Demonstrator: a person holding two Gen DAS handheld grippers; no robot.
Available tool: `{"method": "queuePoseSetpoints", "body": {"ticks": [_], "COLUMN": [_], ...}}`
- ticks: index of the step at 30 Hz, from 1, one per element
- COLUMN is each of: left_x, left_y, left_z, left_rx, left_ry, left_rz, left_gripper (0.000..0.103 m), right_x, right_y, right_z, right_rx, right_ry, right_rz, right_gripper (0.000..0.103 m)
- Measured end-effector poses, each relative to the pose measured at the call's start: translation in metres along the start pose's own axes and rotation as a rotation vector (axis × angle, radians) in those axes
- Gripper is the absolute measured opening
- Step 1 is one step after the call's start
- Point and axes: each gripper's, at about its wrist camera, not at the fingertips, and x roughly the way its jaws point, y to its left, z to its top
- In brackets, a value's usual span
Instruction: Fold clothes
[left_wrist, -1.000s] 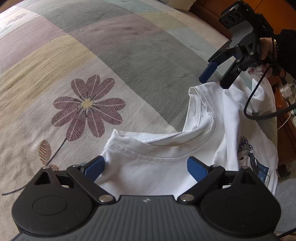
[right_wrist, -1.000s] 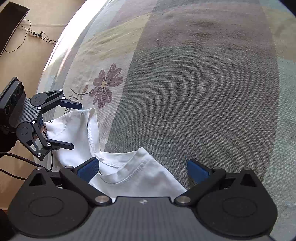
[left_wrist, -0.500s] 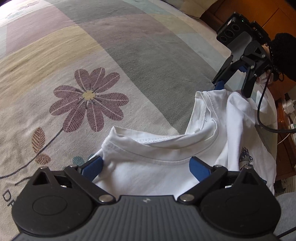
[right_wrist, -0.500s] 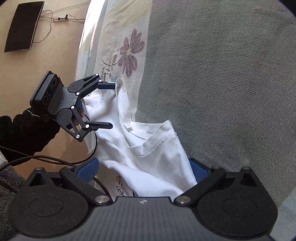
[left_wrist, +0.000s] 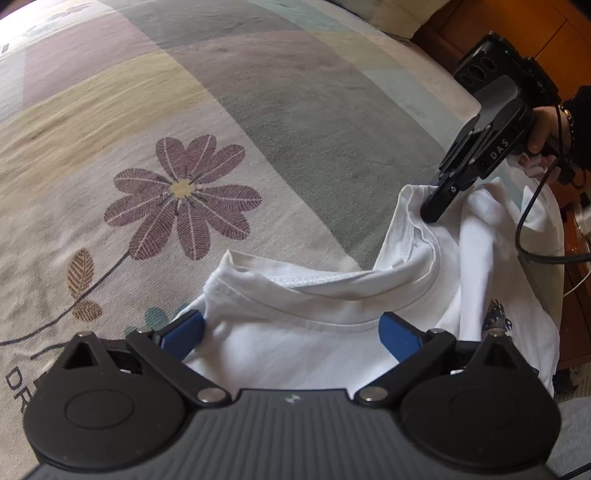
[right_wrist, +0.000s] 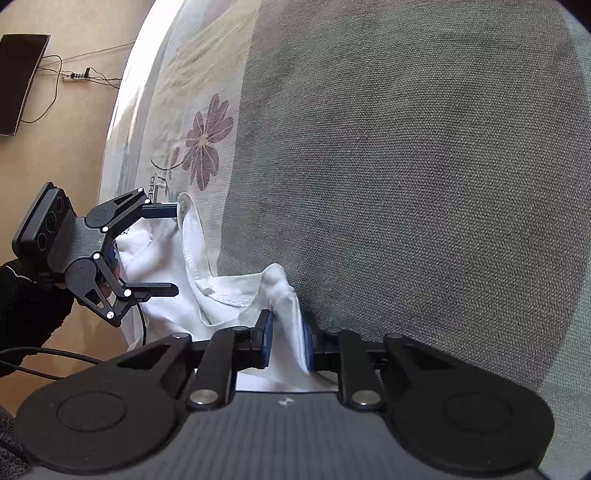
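A white T-shirt (left_wrist: 295, 325) with a blue print (left_wrist: 496, 321) lies crumpled at the bed's near edge, neck opening facing up. My left gripper (left_wrist: 291, 332) is open, its blue pads either side of the shirt's left shoulder; it also shows in the right wrist view (right_wrist: 166, 251), jaws wide apart. My right gripper (right_wrist: 286, 341) is shut on a fold of the white T-shirt (right_wrist: 221, 291) at the right shoulder. In the left wrist view the right gripper (left_wrist: 434, 212) pinches the cloth beside the collar.
The bedspread (left_wrist: 258, 110) has pastel blocks and a purple flower (left_wrist: 181, 192). Wooden furniture (left_wrist: 517, 22) stands at the far right. In the right wrist view the floor holds a dark screen (right_wrist: 18, 81) and a power strip (right_wrist: 77, 76). A black cable (left_wrist: 535, 236) hangs from the right gripper.
My right gripper has closed on the shirt's right shoulder; half a second ago its jaws were wide apart. The left gripper stays open over the left shoulder, barely moved.
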Motion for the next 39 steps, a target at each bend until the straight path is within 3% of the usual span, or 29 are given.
{"method": "queuePoseSetpoints", "body": {"ticks": [4,7,12,14,18,27,33,39], "left_x": [-0.014,-0.026,-0.026,-0.028,-0.026,-0.04,-0.057,-0.061], "left_y": [-0.004,-0.006,0.001,0.004,0.017,0.035,0.048,0.054], "left_z": [0.002,0.001,0.007,0.009,0.011,-0.02,-0.039,-0.043], "left_rx": [0.005,0.03,0.028,0.049,0.013,-0.084,-0.135,-0.16], "left_ry": [-0.021,-0.041,-0.026,-0.039,-0.037,-0.057,-0.069,-0.094], "left_rz": [0.071,0.111,0.144,0.155,0.162,0.194,0.202,0.191], "left_gripper": [0.1,0.1,0.098,0.098,0.098,0.098,0.098,0.098], "right_x": [-0.02,-0.049,-0.069,-0.072,-0.051,0.042,0.101,0.105], "right_y": [0.017,0.024,0.013,0.012,0.035,0.098,0.139,0.16], "right_z": [-0.011,-0.023,-0.026,-0.021,0.002,0.038,0.061,0.058], "right_rx": [-0.05,-0.047,0.036,0.048,-0.05,-0.302,-0.465,-0.546], "right_ry": [-0.094,-0.216,-0.317,-0.339,-0.305,-0.216,-0.159,-0.187], "right_rz": [-0.04,-0.057,-0.214,-0.182,-0.105,-0.127,-0.144,-0.234], "right_gripper": [0.007,0.007,0.016,0.016,0.018,0.019,0.028,0.025]}}
